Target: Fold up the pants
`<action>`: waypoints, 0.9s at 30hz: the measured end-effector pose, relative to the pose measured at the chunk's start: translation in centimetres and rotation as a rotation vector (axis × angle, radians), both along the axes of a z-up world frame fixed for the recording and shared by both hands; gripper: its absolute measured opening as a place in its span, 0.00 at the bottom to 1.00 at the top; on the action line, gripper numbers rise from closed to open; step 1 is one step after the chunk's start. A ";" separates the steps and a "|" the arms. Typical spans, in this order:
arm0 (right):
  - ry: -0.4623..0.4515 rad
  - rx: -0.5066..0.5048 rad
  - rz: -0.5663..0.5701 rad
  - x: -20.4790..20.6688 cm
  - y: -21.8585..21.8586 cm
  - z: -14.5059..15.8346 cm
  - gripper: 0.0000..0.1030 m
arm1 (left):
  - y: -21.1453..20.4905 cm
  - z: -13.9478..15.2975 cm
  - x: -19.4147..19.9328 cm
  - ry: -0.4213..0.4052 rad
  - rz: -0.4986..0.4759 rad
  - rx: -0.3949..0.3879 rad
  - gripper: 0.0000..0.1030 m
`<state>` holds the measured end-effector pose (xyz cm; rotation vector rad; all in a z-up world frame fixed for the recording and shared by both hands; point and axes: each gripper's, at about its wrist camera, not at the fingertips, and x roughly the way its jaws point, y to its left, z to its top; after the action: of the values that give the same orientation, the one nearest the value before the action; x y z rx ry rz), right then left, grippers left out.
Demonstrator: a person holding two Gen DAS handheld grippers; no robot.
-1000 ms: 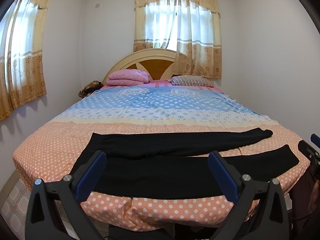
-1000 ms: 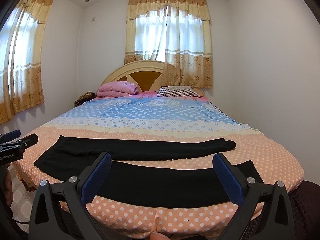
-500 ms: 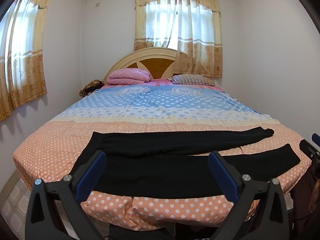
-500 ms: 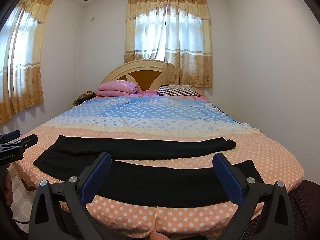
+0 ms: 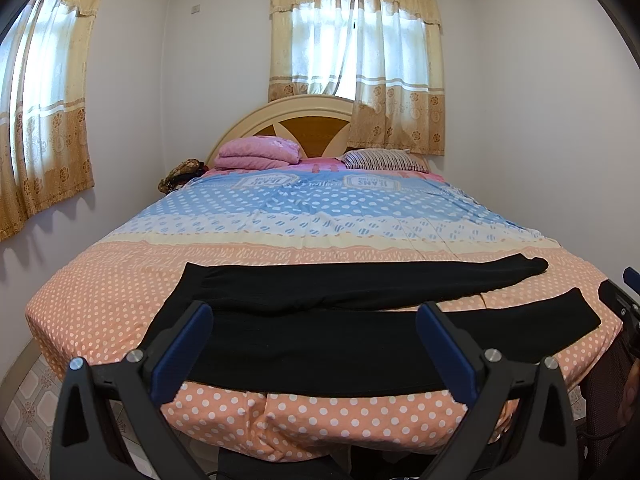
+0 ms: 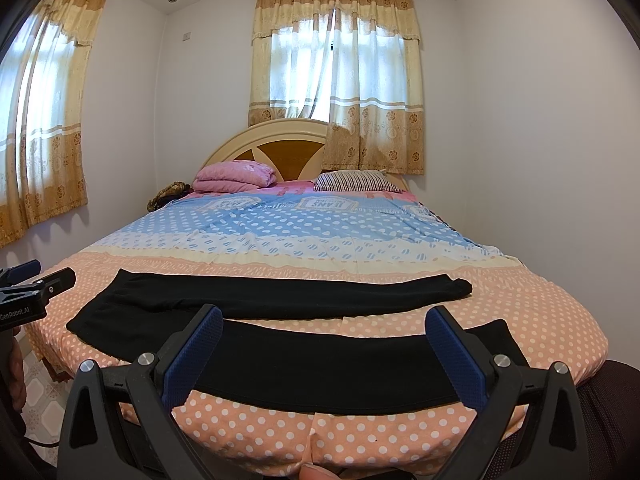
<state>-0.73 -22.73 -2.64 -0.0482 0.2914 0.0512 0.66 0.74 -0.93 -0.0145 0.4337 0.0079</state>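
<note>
One pair of black pants lies flat across the foot of the bed, with its two legs spread apart and pointing to the right. The near leg runs along the bed's front edge and the far leg lies just behind it. There are two tongs, one for each hand. The left tongs are wide open and hold nothing, up in front of the bed edge. The right tongs are wide open too, and also hold nothing. The left view shows the waist end of the pants between its fingers, and the tip of the right tongs peeks in at the far right edge. The right view shows more of the leg ends, and the left tongs peek in at the left edge. At the head of the bed sit two pillows, a pink pillow and a striped pillow. Two windows have yellow curtains. A brown bundle sits by the wall.
</note>
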 end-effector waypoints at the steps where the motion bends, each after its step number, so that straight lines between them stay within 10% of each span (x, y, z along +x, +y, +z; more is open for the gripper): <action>1: 0.001 0.000 0.000 0.0 0.0 0.0 0.99 | 0.0 0.0 0.0 -0.001 -0.001 0.000 1.00; 27: 0.023 -0.007 0.006 0.4 0.2 -0.7 0.99 | 0.1 -0.5 0.5 0.017 -0.002 0.003 1.00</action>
<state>-0.29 -22.51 -3.29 -0.0559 0.3145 0.0563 1.17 0.82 -1.39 -0.0112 0.4510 0.0070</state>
